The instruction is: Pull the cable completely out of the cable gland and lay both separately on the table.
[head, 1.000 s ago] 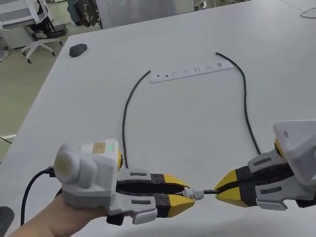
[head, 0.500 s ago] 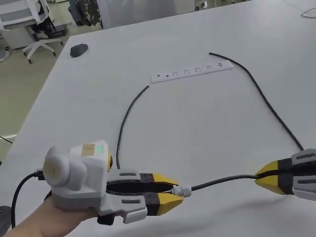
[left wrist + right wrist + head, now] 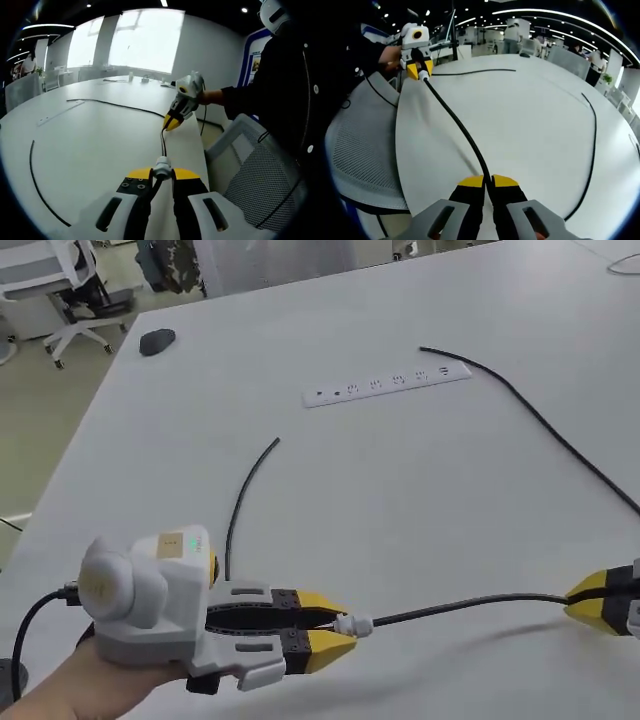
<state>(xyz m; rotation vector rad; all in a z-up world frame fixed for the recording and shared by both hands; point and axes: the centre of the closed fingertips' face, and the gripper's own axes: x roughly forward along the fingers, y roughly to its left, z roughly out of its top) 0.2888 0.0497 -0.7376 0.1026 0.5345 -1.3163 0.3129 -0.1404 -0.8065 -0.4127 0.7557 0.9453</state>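
The tan label on the body of the left gripper [image 3: 338,626] is too small to read, and so are the marks on the white power strip [image 3: 386,385]. The left gripper lies low and almost level over the white table [image 3: 420,500], with a hand [image 3: 85,692] under it, and its jaws are closed on the white cable gland [image 3: 355,623]. The black cable [image 3: 470,605] comes out of the gland and runs above the table to the right gripper [image 3: 585,599], whose jaws are clamped on it. The frame edge cuts off this gripper's body. In the left gripper view the right gripper points down toward the table edge. The gripper body hides where the cable leaves the back of the gland. A computer mouse [image 3: 157,340] lies at the far corner.
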